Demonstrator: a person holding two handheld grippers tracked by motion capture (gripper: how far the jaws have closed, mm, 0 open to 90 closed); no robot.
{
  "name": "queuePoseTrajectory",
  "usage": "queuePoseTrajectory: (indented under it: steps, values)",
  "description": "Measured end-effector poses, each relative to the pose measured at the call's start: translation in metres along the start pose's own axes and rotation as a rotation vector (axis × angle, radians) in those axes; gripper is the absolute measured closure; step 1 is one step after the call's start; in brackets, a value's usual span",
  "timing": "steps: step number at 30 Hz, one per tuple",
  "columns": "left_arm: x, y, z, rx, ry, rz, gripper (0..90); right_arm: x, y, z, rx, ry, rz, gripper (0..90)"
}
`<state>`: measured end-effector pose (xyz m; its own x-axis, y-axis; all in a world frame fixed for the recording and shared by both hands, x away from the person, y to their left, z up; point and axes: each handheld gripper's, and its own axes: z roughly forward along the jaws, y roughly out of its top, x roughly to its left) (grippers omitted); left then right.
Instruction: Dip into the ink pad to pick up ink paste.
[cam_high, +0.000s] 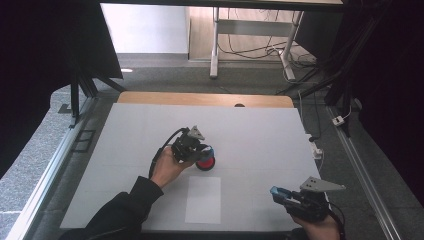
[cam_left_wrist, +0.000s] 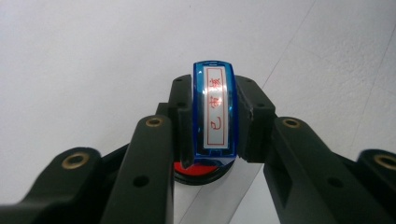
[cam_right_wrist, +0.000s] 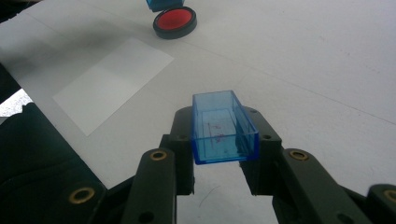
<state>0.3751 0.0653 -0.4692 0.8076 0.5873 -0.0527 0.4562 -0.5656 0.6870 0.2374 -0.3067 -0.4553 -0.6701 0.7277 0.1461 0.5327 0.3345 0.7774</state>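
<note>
- High view: we see a white table (cam_high: 260, 135) with a paper sheet (cam_high: 203, 199), grey floor and desk legs beyond. The left gripper (cam_high: 200, 148) holds a blue stamp (cam_high: 207, 150) over a red ink pad (cam_high: 205, 163).
- Left gripper view: jaws clamp the stamp; its red label characters are hard to read, and the pad is mostly hidden.
- Right gripper view: the right gripper (cam_right_wrist: 225, 140) clasps a clear blue cap (cam_right_wrist: 223, 127); the stamp is cut off at the top edge.
</note>
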Motion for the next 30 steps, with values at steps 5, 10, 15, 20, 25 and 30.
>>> queuePoseTrajectory:
  steps: [5, 10, 15, 20, 25, 30]
  values:
    - [0.0, -0.003, 0.008, 0.019, 0.001, -0.004, 70.7, 0.0, 0.0, 0.0, 0.005, 0.002, 0.0, 68.4]
    - [-0.001, -0.005, 0.013, 0.037, 0.003, -0.004, 70.7, 0.0, 0.0, 0.0, 0.004, 0.003, -0.001, 68.4]
    - [-0.001, -0.006, 0.016, 0.043, 0.01, 0.0, 70.7, 0.0, 0.0, 0.0, 0.004, 0.003, -0.001, 68.4]
    - [-0.002, -0.006, 0.016, 0.052, 0.015, 0.011, 70.9, 0.0, 0.0, 0.0, 0.004, 0.002, -0.001, 68.4]
    - [-0.007, -0.004, 0.017, 0.066, 0.043, 0.047, 71.1, 0.0, 0.0, 0.0, 0.005, 0.001, -0.001, 68.4]
    - [-0.01, -0.003, 0.018, 0.073, 0.053, 0.047, 71.1, 0.0, 0.0, 0.0, 0.005, -0.001, -0.001, 68.4]
